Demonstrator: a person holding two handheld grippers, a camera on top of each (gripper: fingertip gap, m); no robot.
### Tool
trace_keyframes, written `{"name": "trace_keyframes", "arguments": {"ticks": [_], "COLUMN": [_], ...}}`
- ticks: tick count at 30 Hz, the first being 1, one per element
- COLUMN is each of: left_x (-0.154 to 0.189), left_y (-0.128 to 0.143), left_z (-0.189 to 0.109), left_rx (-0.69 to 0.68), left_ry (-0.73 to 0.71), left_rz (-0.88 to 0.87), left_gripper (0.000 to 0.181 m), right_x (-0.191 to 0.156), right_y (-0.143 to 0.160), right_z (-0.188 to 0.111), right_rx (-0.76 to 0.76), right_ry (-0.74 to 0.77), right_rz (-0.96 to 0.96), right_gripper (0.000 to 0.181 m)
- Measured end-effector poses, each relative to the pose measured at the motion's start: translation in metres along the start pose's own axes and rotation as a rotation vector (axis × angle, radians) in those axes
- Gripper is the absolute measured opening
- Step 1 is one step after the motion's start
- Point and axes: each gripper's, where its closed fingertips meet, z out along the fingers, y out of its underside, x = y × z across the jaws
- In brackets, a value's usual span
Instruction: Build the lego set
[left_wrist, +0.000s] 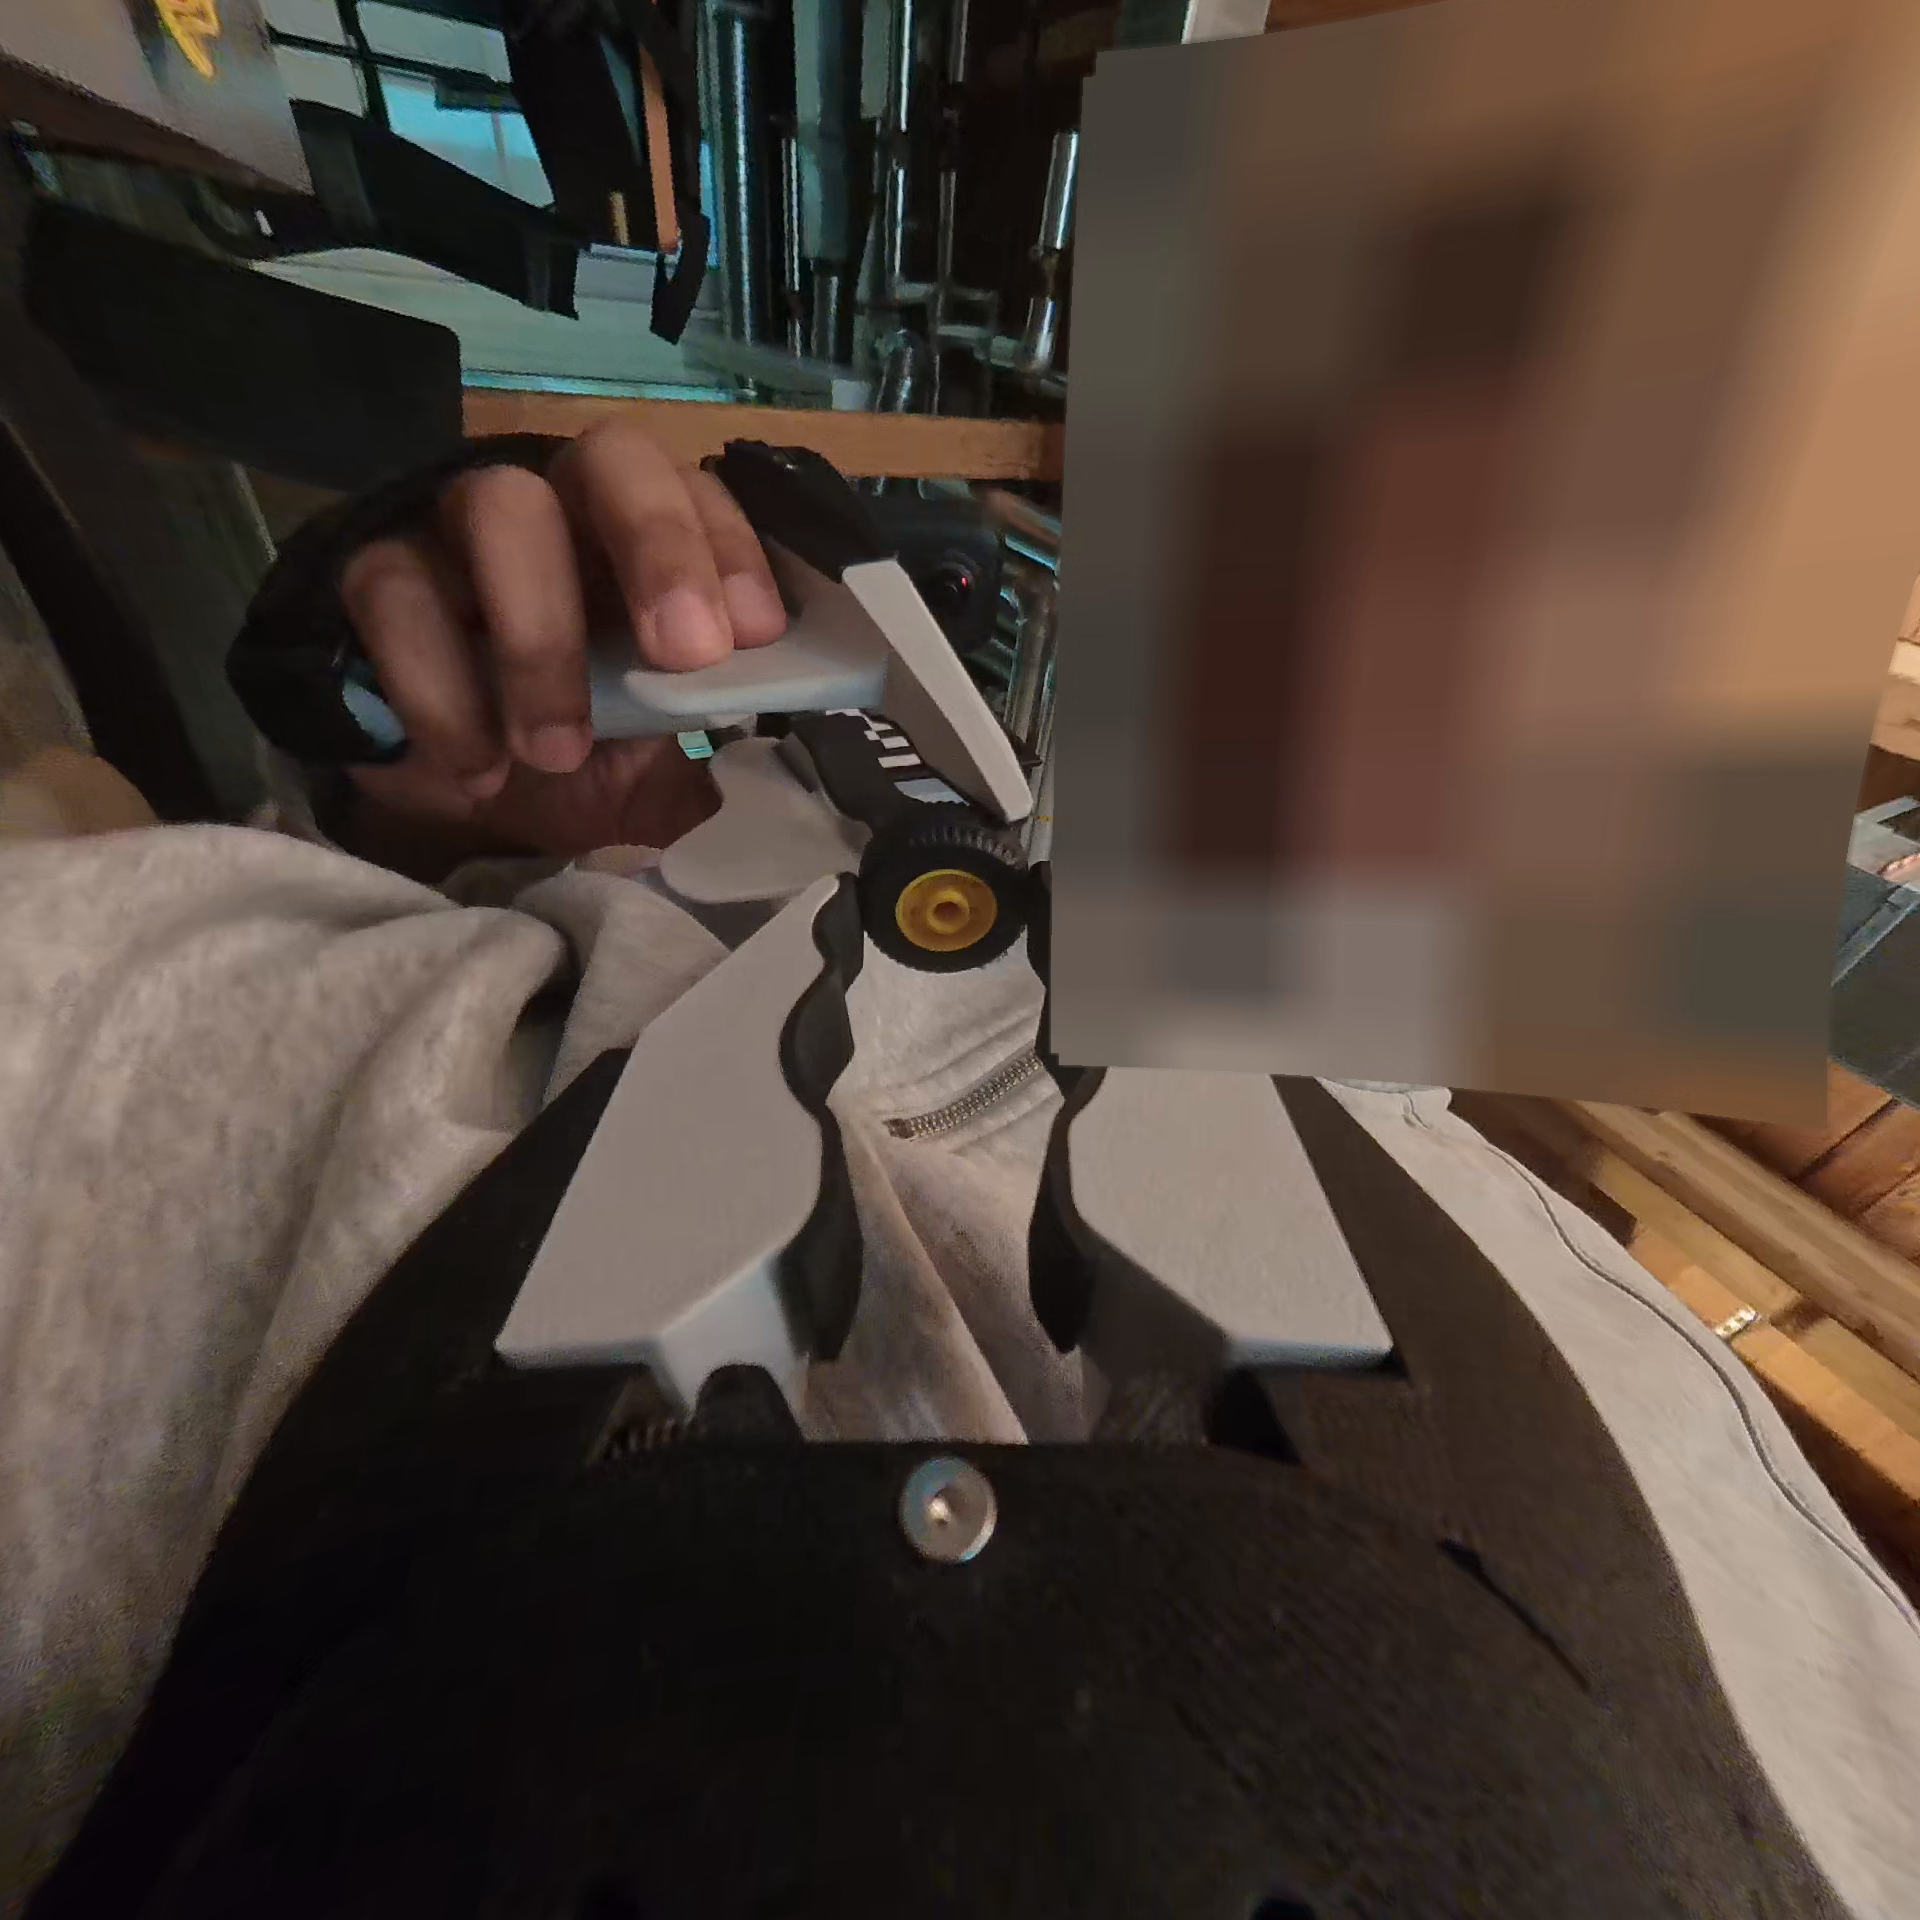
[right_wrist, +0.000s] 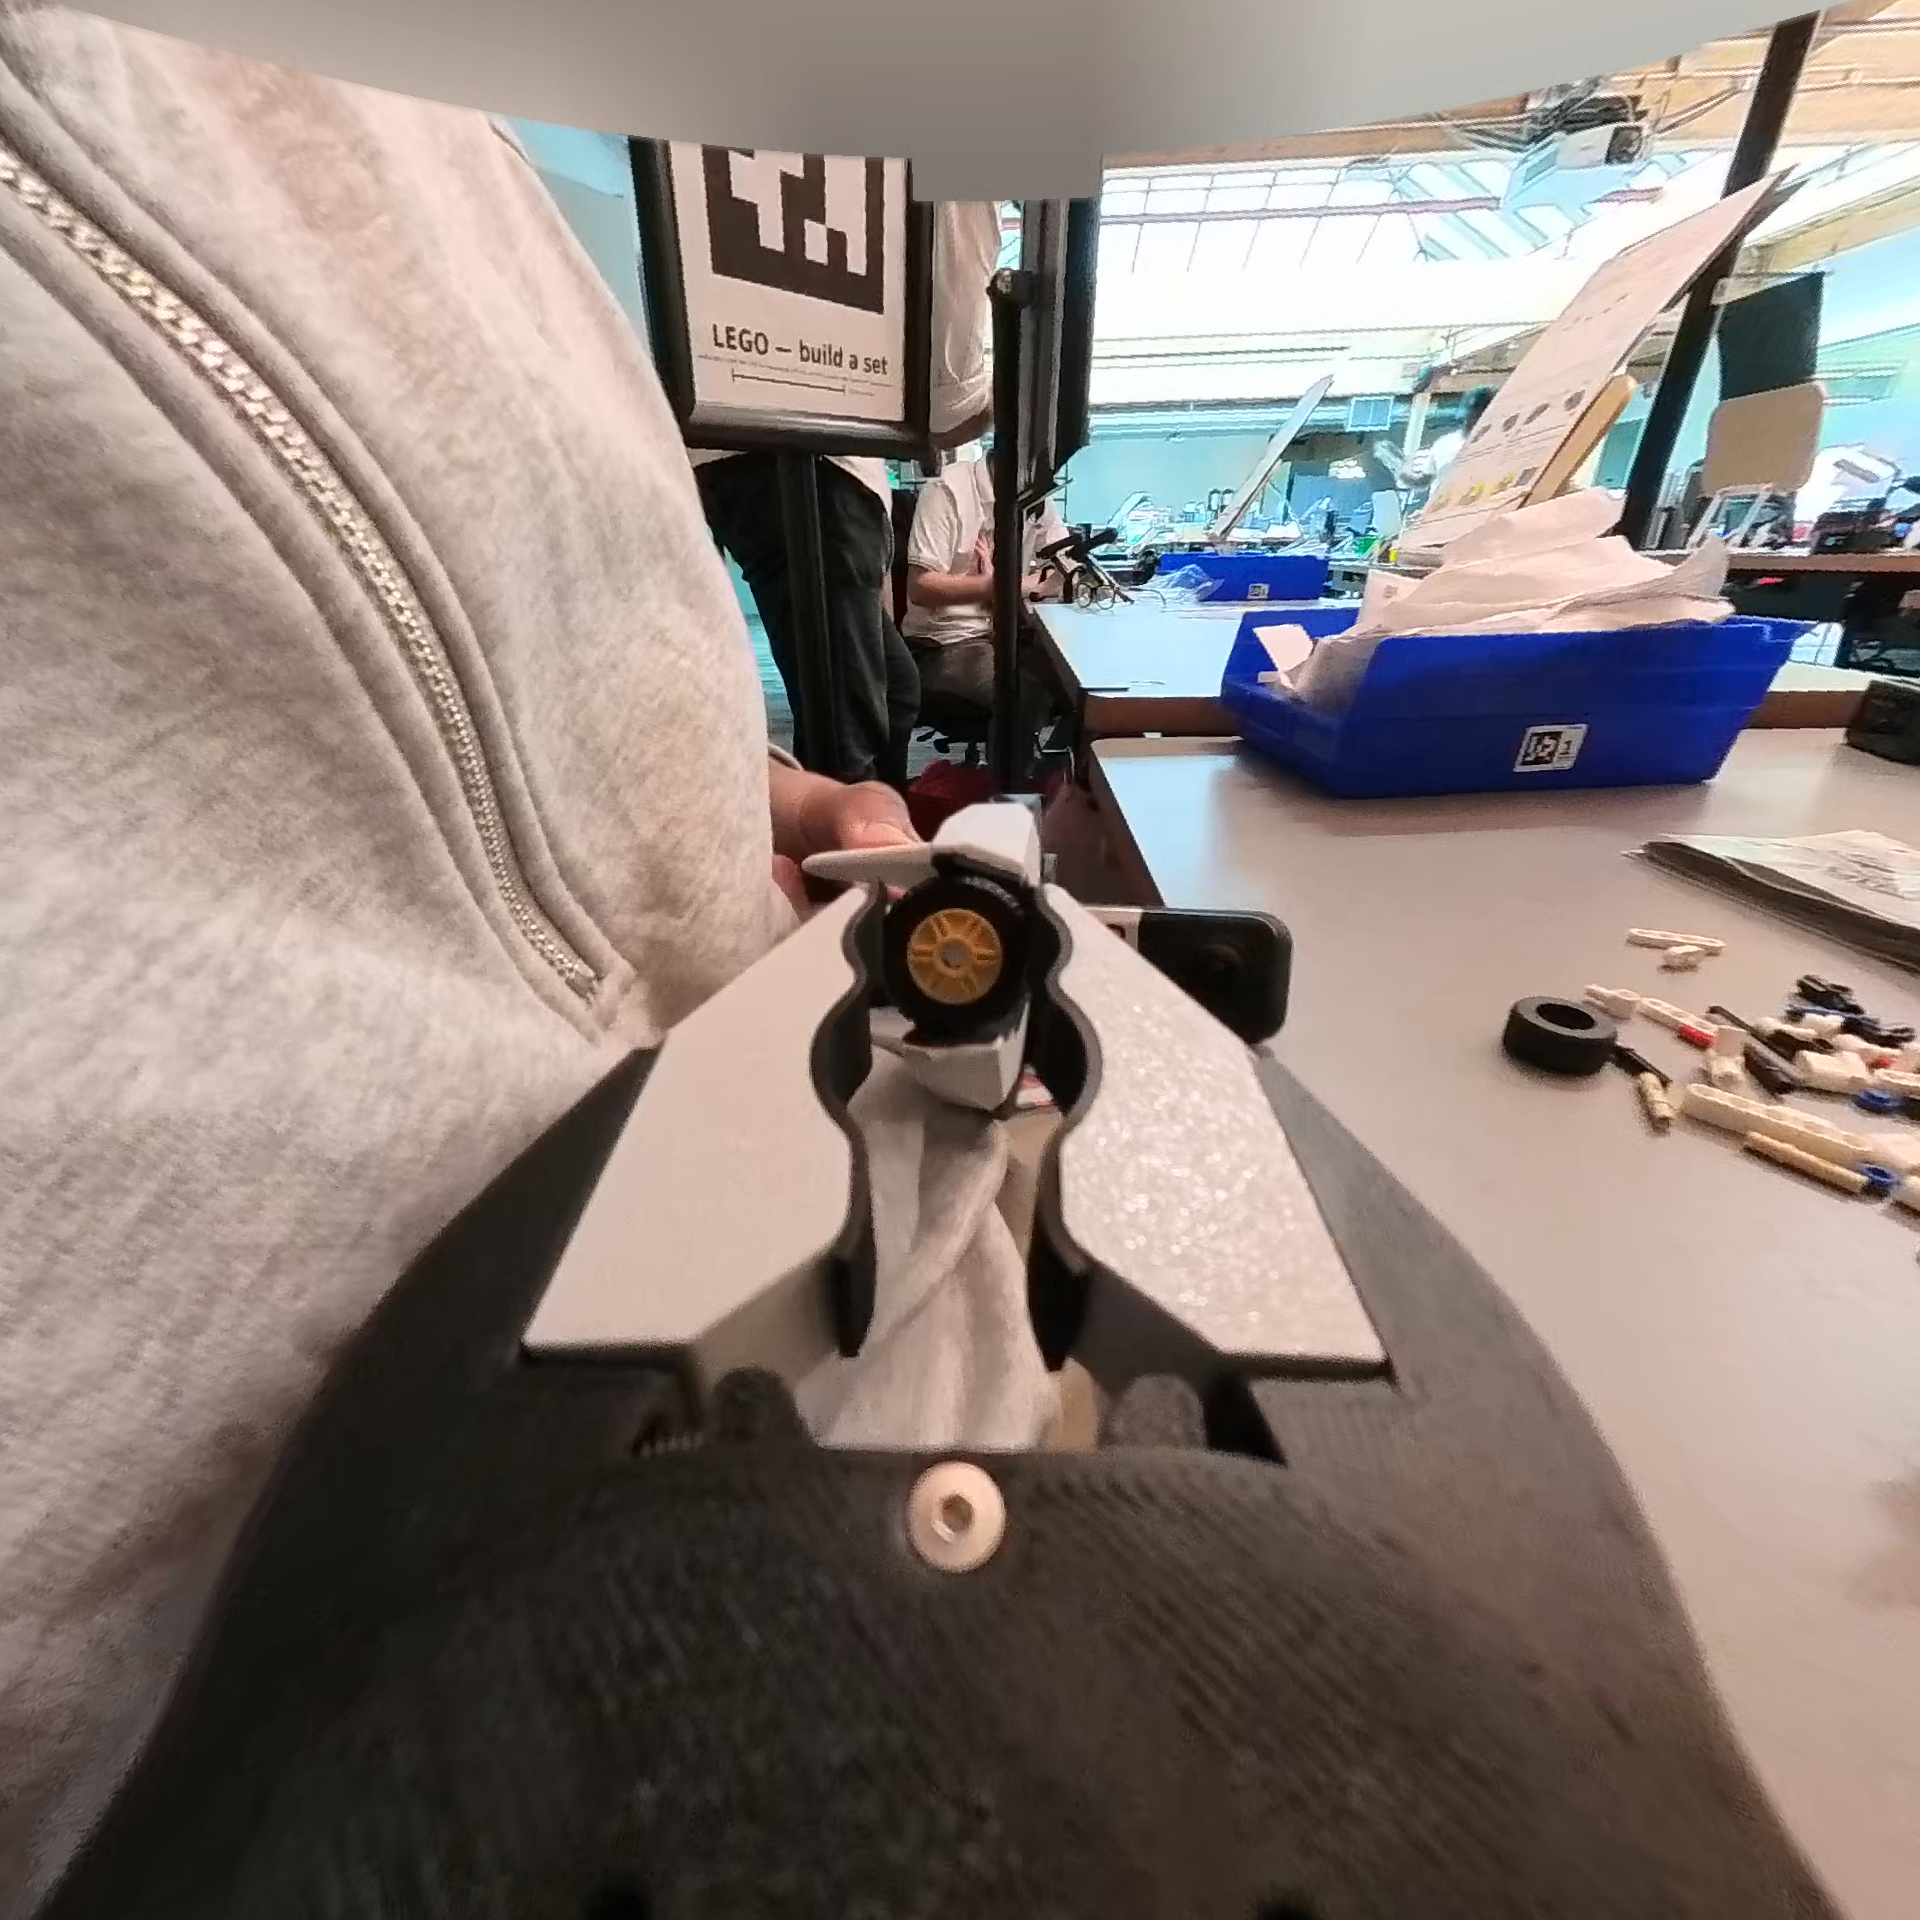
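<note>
A small black wheel with a yellow hub (left_wrist: 943, 906) sits between the fingertips of my left gripper (left_wrist: 948, 920), held in front of a grey hoodie. The left finger's pad touches the wheel's edge; the right finger is partly behind a blurred patch. In the right wrist view the same wheel (right_wrist: 954, 956) sits in the wavy pads of my right gripper (right_wrist: 956, 961), which closes on it from both sides. The left gripper's grey fingers (right_wrist: 987, 847) cross it above and below. A hand holds the right gripper, whose fingers (left_wrist: 925, 675) reach the wheel from above.
A grey table (right_wrist: 1455, 1195) at the right carries loose white and black lego pieces (right_wrist: 1766, 1049), a black tyre (right_wrist: 1558, 1032), a booklet (right_wrist: 1818, 894) and a blue bin (right_wrist: 1455, 717) full of paper bags. A marker sign (right_wrist: 795, 281) stands behind. My left and right fingertips are right by each other.
</note>
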Motion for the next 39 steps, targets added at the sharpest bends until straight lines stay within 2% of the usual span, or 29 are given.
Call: {"name": "trace_keyframes", "arguments": {"ticks": [3,20,25,28,31,36,39], "left_x": [-0.004,-0.009,0.0,0.005,0.006,0.012,0.02], "left_y": [-0.001,0.002,0.003,0.01,0.018,0.022,0.025], "left_z": [-0.001,-0.003,0.002,0.006,0.012,0.021,0.029], "left_rx": [0.011,0.053,0.061,0.036,0.007,-0.006,-0.043], "left_ry": [-0.031,-0.09,-0.064,-0.006,0.021,0.074,0.125], "left_rz": [0.004,-0.012,-0.019,-0.044,-0.078,-0.089,-0.12], "left_gripper": [0.03,0.03,0.032,0.033,0.033,0.033,0.032], "right_x": [0.0,-0.003,-0.001,-0.01,-0.014,-0.015,-0.02], "right_y": [0.004,0.008,-0.001,-0.007,-0.012,-0.018,-0.027], "right_z": [-0.001,0.0,-0.002,-0.006,-0.012,-0.012,-0.015], "right_rx": [-0.042,-0.066,0.018,0.043,0.091,0.107,0.135], "right_ry": [-0.003,0.039,0.084,0.016,-0.041,0.053,0.117], "right_rz": [-0.006,-0.042,-0.088,-0.039,0.034,-0.109,-0.21], "right_gripper": [0.024,0.018,0.024,0.032,0.025,0.021,0.027]}}
